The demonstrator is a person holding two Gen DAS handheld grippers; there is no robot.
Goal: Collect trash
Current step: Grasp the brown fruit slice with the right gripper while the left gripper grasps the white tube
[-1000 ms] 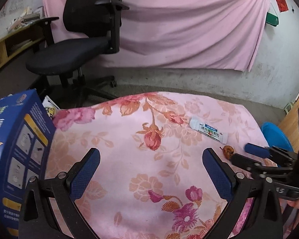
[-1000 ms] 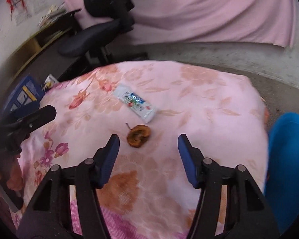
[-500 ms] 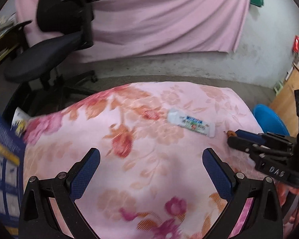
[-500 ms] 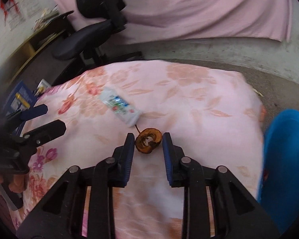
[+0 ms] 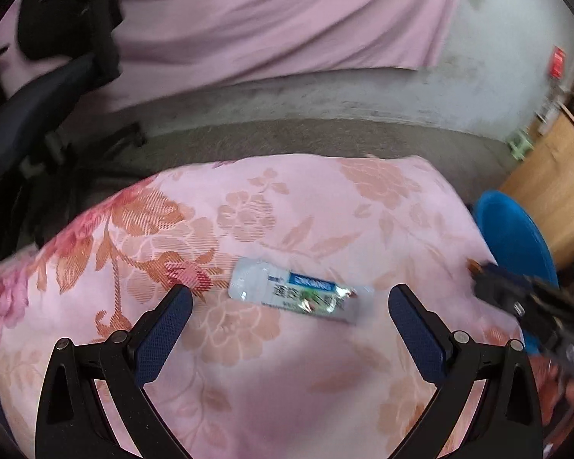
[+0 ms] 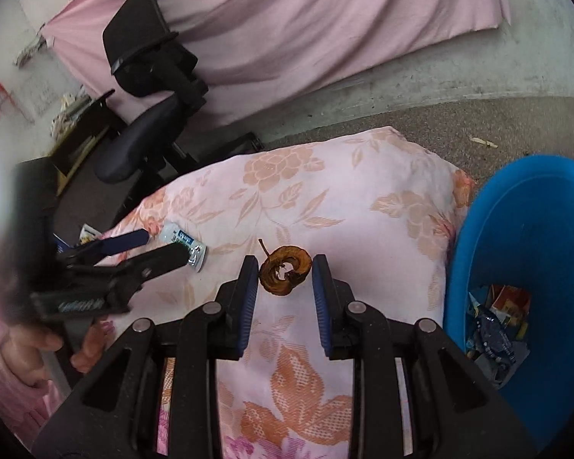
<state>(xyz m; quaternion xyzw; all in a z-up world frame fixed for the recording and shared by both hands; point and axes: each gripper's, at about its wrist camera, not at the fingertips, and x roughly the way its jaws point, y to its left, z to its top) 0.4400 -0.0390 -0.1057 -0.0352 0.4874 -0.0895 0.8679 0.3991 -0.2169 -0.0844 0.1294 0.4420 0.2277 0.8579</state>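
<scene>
meanwhile, in the left wrist view, the left gripper [image 5: 290, 306] has swung over from the blue box side of the table and now hangs with its jaws spread wide, holding nothing, framing the plastic sachet [image 5: 300, 296] that lies flat on the floral cloth [image 5: 248, 222]. the sachet, a second ago far ahead, now sits between the two pads, not touching either. just right of the sachet the tips of the right gripper [image 5: 490, 283] show, blurred, with the blue bin [image 5: 512, 229] beyond them.

in the right wrist view, the right gripper [image 6: 285, 275] has narrowed from a wide gape to a tight bracket around the dried brown peel ring [image 6: 285, 271]; the pads look pressed on both sides of it, so i judge it grasped, and seemingly raised off the cloth. the left gripper [image 6: 164, 250] hovers over the sachet [image 6: 183, 244], left of the peel. the bin [image 6: 478, 229], right of the peel, already holds wrappers.

so the peel seems secured and ready for the bin, the sachet lined up as the next pick.
</scene>
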